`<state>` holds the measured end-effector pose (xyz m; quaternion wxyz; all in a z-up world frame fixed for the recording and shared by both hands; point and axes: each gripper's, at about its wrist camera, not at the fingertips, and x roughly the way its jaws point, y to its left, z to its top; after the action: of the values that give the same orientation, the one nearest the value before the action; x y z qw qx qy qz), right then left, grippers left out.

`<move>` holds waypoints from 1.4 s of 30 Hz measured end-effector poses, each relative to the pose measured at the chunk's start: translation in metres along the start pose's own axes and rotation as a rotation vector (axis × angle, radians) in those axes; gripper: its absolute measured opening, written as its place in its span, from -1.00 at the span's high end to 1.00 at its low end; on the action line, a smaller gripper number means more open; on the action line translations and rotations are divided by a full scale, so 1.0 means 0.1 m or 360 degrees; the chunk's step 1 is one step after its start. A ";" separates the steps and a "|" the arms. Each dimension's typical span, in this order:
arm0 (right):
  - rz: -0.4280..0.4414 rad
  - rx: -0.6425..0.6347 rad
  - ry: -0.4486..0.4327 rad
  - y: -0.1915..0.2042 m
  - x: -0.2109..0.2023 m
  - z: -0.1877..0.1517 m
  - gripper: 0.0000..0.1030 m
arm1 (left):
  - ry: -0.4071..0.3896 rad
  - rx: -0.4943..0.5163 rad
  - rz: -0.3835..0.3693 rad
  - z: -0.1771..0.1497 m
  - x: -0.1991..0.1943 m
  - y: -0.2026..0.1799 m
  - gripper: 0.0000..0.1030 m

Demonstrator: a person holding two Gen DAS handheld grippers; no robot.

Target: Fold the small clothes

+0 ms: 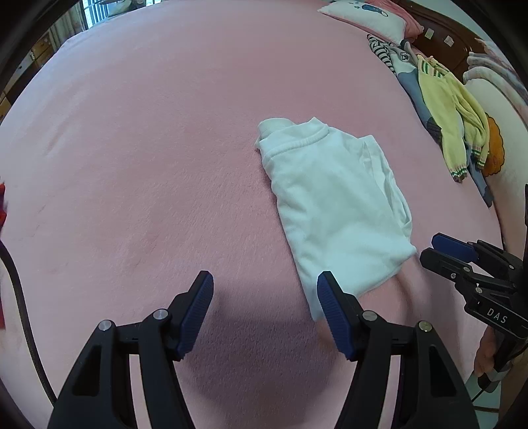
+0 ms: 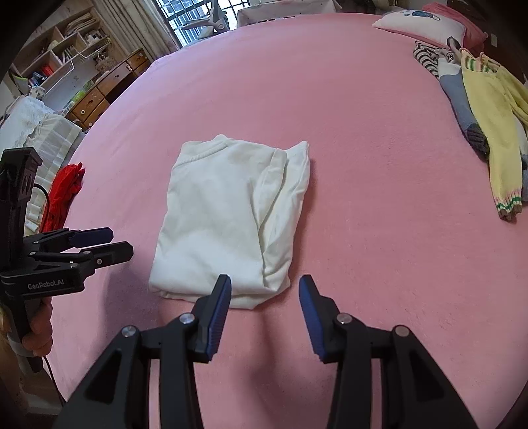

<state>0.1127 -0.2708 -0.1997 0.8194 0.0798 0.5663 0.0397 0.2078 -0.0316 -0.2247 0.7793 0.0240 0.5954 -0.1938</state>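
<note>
- Pink fleece bedspread fills both views and serves as the folding surface; a window and wooden drawers sit at the upper left of the right wrist view.
- Centre of that view holds the white top, folded into a compact rectangle with its ribbed collar toward the top of the frame and a doubled edge down its right side.
- In the left wrist view the same top lies right of centre, lower edge nearest the camera.
- The right tool hangs just below the garment's lower edge, fingers apart and nothing between them; I judge it has let go after laying down a fold.
- The left tool is likewise spread wide and empty, its right finger over the garment's near corner in the picture; contact cannot be told.
- Both point steeply down, probably to keep the fabric in sight.
- A pile of unfolded clothes, a yellow knit on top, waits along the right edge, likely the next pieces.
- A red garment sits at the left edge.
- A pillow lies upper right.
</note>
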 end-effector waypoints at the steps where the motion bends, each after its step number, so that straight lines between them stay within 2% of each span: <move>1: 0.0003 0.0002 0.0003 0.00 -0.01 0.00 0.16 | 0.0007 -0.0006 -0.0002 0.00 0.01 0.00 -0.24; 6: 0.0017 -0.0026 0.0015 0.01 -0.04 0.07 0.15 | 0.0018 -0.0046 -0.0037 0.04 0.02 -0.01 -0.28; 11: 0.0040 -0.0081 0.0047 0.01 -0.08 0.18 -0.05 | -0.0019 -0.0038 -0.0045 0.12 -0.05 -0.06 -0.46; 15: 0.0017 -0.0137 0.0049 0.00 -0.10 0.25 -0.10 | -0.0019 -0.0030 -0.0047 0.19 -0.02 -0.09 -0.46; 26: 0.0097 -0.0071 0.0099 -0.10 0.11 0.30 -0.11 | 0.0028 -0.0065 -0.0087 0.31 0.26 -0.15 -0.46; 42: 0.0265 0.0105 0.0186 -0.29 0.42 0.25 -0.11 | 0.0088 -0.0155 -0.0227 0.45 0.53 -0.11 -0.46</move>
<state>0.1499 -0.2948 -0.2352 0.7758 0.1512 0.6054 0.0937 0.2569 -0.0681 -0.2596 0.7470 -0.0512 0.6257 -0.2189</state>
